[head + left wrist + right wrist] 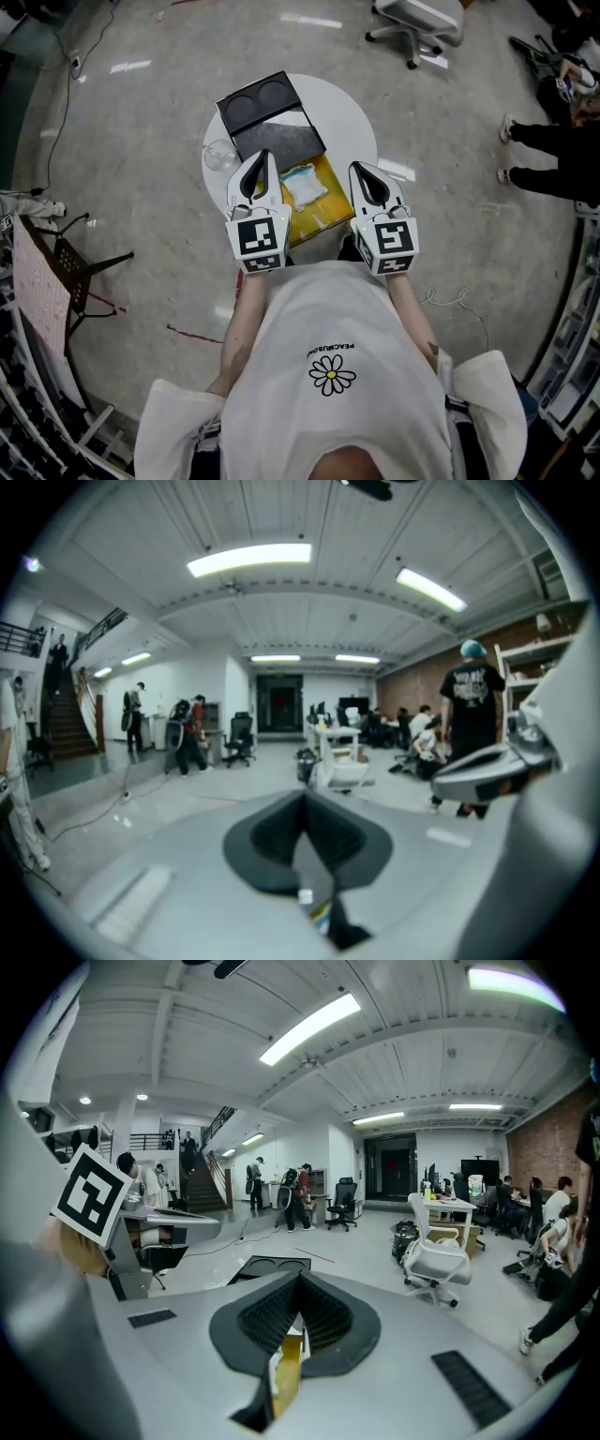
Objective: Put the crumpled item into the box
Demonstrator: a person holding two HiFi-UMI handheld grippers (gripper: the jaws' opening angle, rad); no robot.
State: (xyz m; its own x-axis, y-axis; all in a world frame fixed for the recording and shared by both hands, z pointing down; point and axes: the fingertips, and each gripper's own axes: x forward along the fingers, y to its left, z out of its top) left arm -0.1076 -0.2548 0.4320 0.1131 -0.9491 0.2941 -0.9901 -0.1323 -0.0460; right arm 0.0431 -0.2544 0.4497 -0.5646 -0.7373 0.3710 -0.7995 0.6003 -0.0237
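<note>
I find the white crumpled paper item [302,186] lying inside the open yellow cardboard box [323,220] on the round white tabletop [349,114]. The left gripper [268,157] has its fingers pressed together and is empty. The right gripper [358,169] has its fingers closed at the tips, with yellow card showing behind them; I cannot confirm a grip. I judge the placement done, with only withdrawal left.

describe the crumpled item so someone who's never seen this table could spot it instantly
Find the round white table; on its near side sits a yellow box. The crumpled white item with pale blue patches lies against that yellow, the only wrinkled, light thing there, unlike the flat black tray and dark grey sheet behind it.
</note>
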